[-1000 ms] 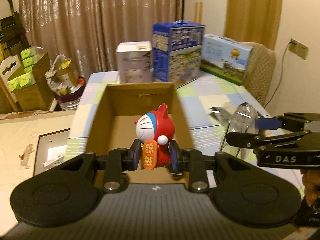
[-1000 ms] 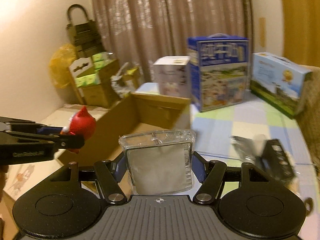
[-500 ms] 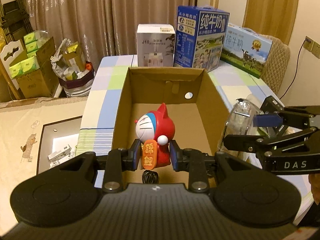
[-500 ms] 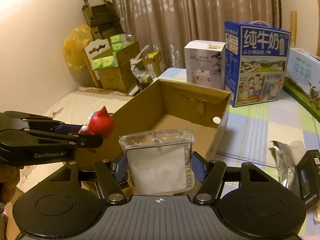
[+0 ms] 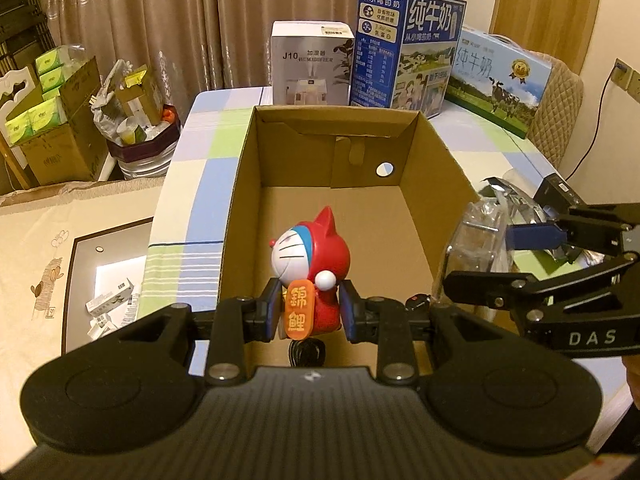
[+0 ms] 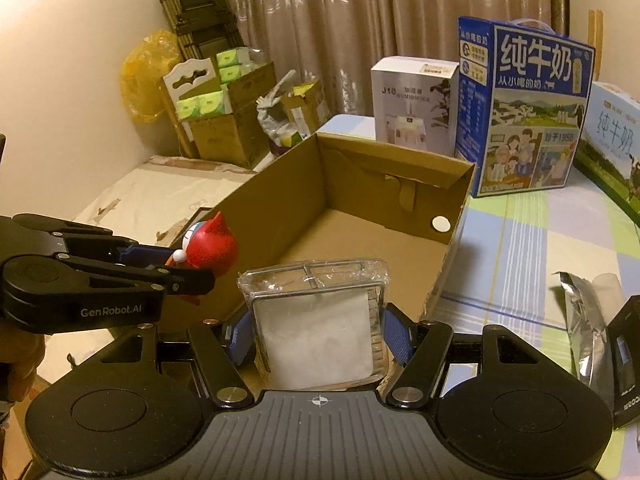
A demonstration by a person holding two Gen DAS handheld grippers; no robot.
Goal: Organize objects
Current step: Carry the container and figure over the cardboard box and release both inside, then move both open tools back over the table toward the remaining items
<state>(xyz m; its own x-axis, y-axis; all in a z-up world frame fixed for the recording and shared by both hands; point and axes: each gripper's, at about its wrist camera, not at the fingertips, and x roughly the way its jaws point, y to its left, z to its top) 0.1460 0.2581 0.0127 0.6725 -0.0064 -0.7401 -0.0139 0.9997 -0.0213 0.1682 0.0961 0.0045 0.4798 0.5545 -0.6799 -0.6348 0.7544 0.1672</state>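
My left gripper (image 5: 311, 312) is shut on a red cat-hooded toy figure (image 5: 310, 264) with an orange tag, held above the near end of an open cardboard box (image 5: 440, 152). My right gripper (image 6: 318, 334) is shut on a clear plastic case with a white pad (image 6: 316, 328), held over the box's near right edge (image 6: 456, 216). The case (image 5: 476, 240) and right gripper also show in the left wrist view; the toy (image 6: 208, 246) and left gripper (image 6: 176, 268) show in the right wrist view. A small black and red item (image 5: 418, 301) lies at the box's near end.
Behind the box stand a white humidifier box (image 5: 310, 64), a blue milk carton (image 5: 408, 48) and a second milk carton (image 5: 500, 80). A silver foil pouch (image 6: 584, 320) and a black item (image 6: 628, 360) lie on the checked tablecloth (image 6: 520, 240) at right. Cartons and a bin (image 5: 140, 136) stand left.
Both grippers rose and moved over the box with their loads, so the box interior and floor came into fuller view. Both grips are unchanged.
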